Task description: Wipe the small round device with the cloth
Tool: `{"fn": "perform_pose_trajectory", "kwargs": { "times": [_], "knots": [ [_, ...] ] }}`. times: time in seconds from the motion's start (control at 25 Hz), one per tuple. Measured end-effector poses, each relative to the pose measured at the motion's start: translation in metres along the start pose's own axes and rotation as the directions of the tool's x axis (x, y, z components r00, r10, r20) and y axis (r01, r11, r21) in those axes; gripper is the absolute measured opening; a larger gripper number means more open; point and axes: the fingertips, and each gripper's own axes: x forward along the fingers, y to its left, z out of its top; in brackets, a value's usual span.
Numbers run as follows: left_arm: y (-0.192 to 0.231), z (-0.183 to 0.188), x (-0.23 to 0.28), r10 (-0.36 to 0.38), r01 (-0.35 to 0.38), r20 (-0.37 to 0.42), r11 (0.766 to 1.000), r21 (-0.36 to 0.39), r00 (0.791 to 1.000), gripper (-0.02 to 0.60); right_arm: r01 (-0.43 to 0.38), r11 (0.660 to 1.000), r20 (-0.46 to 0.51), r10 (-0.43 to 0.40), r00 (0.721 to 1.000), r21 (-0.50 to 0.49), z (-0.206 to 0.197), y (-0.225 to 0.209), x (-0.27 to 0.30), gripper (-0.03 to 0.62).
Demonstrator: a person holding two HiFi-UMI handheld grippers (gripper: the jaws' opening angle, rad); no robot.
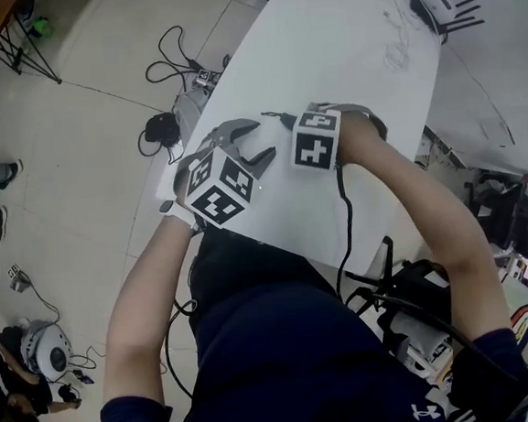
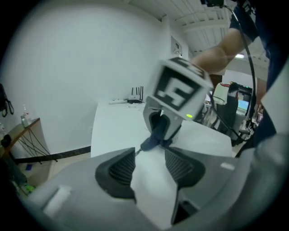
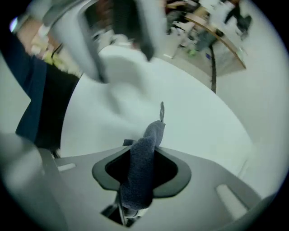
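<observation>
My left gripper (image 2: pixel 150 155) is clamped wide on the small round device (image 2: pixel 153 194); my right gripper (image 3: pixel 142 164), just ahead of it, pinches the cloth (image 3: pixel 137 180). If I rub too hard, the device could twist out.

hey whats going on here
A person leans over a white table with a claw in each hand. The right claw points down, shut on a dark cloth. The left claw has its jaws apart, facing that cloth. Only white shows between them, so I cannot tell whether it holds anything. No round device is clearly visible.
</observation>
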Motion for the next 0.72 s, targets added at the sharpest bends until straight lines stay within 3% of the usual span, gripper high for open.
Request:
{"fn": "perform_pose_trajectory", "kwargs": {
  "times": [0.04, 0.12, 0.2, 0.28, 0.36, 0.44, 0.64, 0.72],
  "knots": [
    [0.001, 0.000, -0.002, 0.004, -0.004, 0.000, 1.000, -0.001, 1.000, 0.207, -0.066, 0.990, 0.030, 0.063, 0.998, 0.123, -0.005, -0.009, -0.001, 0.129],
    [0.002, -0.001, -0.005, 0.011, -0.011, -0.001, 1.000, -0.005, 1.000, 0.204, -0.179, 0.921, 0.100, 0.153, 0.983, 0.346, -0.023, -0.026, 0.000, 0.129],
    [0.003, -0.001, -0.006, 0.014, -0.014, -0.003, 1.000, -0.009, 1.000, 0.204, -0.259, 0.813, 0.181, 0.192, 0.965, 0.521, -0.052, -0.041, 0.018, 0.129],
    [0.003, -0.001, -0.007, 0.011, -0.012, -0.006, 1.000, -0.010, 1.000, 0.202, -0.344, 0.672, 0.301, 0.186, 0.935, 0.655, -0.077, -0.050, 0.033, 0.129],
    [0.003, -0.002, -0.006, 0.002, -0.002, -0.008, 1.000, -0.007, 1.000, 0.202, -0.425, 0.514, 0.423, 0.128, 0.897, 0.746, -0.097, -0.053, 0.033, 0.129],
    [0.002, -0.001, -0.003, -0.014, 0.014, -0.009, 1.000, 0.000, 1.000, 0.201, -0.476, 0.380, 0.497, 0.047, 0.866, 0.793, -0.119, -0.048, 0.030, 0.129],
    [-0.009, 0.012, 0.020, -0.069, 0.069, -0.018, 0.997, 0.042, 0.997, 0.201, -0.579, 0.139, 0.596, -0.184, 0.782, 0.803, -0.151, -0.011, 0.022, 0.129],
    [-0.019, 0.019, 0.034, -0.097, 0.098, -0.025, 0.993, 0.066, 0.995, 0.201, -0.615, 0.012, 0.588, -0.305, 0.749, 0.789, -0.160, 0.008, 0.019, 0.129]
  ]
}}
